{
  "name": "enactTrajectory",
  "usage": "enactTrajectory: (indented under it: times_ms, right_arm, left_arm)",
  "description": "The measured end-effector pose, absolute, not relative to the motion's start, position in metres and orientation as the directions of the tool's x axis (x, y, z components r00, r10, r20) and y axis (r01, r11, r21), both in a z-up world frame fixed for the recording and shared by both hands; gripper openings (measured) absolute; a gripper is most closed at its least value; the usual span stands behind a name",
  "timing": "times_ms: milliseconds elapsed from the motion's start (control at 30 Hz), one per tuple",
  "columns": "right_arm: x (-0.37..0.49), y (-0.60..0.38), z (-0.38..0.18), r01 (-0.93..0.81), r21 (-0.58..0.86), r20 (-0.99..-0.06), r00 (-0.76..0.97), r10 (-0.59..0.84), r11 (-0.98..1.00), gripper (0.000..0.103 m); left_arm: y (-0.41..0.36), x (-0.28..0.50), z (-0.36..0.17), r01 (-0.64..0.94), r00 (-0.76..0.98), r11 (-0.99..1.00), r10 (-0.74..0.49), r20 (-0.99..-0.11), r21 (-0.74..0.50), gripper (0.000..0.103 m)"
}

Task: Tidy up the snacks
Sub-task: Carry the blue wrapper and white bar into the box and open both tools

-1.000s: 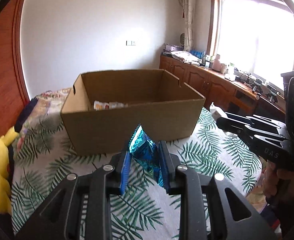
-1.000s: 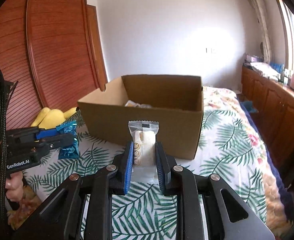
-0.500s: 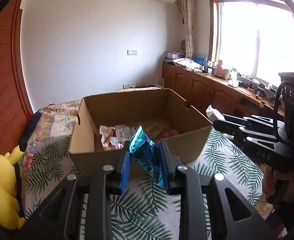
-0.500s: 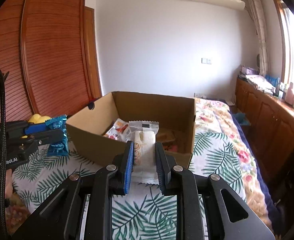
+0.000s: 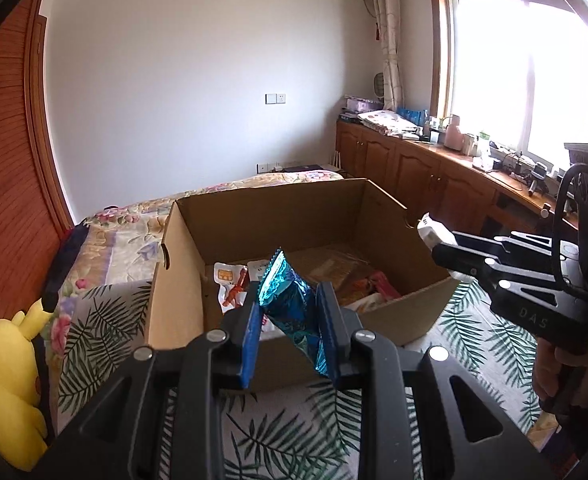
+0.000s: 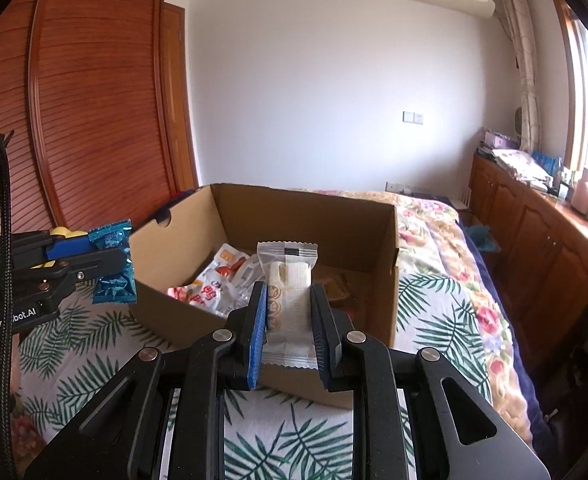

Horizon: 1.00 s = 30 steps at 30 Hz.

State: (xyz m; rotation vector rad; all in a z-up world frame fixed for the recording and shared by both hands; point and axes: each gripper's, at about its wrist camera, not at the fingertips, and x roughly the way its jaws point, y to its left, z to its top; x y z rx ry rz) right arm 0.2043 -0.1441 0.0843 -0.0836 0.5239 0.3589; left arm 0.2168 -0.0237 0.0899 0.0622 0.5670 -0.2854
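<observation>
The left gripper (image 5: 290, 320) is holding a blue foil snack packet (image 5: 290, 304) between its two fingers, which are pressing on the packet from both sides. The packet is standing a little tilted, in front of the near wall of the cardboard box (image 5: 393, 320). The right gripper (image 6: 290, 316) is clamping a white wrapped snack bar (image 6: 288, 292), upright, with its sealed top edge sticking up above the fingers. This bar is also sitting at the near edge of the same box.

The box is open at the top and is resting on a bed cover with a green leaf pattern (image 6: 433, 316). Inside it several snack bags (image 6: 210, 284) are lying (mostly white and red ones). A yellow plush toy (image 5: 6, 380) is lying on the bed, left of the box. In the left wrist view a hand (image 5: 565, 376) is gripping the handle of the right gripper.
</observation>
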Motion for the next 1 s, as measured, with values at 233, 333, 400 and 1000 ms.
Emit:
enactTrajectory:
  times_ms: [233,333,400,1000]
  right_arm:
    - [0.241,-0.132,0.066,-0.379,0.016,-0.534,0.779,0.329,0.925,0.019]
    - [0.259,-0.126,0.058,-0.388,0.021,-0.549,0.766,0.335,0.921,0.019]
    - [0.271,-0.122,0.053,-0.395,0.024,-0.560,0.756,0.339,0.918,0.019]
    - [0.303,-0.110,0.030,-0.418,0.061,-0.600,0.711,0.368,0.907,0.021]
  left_arm:
    - [-0.022,0.253,0.078,0.275,0.792,0.961,-0.236,-0.563,-0.017,0.025]
    - [-0.019,0.269,0.070,0.272,0.778,0.962,-0.240,-0.581,-0.033,0.025]
    - [-0.018,0.279,0.066,0.271,0.772,0.962,-0.240,-0.589,-0.037,0.025]
    - [-0.021,0.319,0.040,0.300,0.726,0.949,-0.291,-0.623,-0.094,0.028]
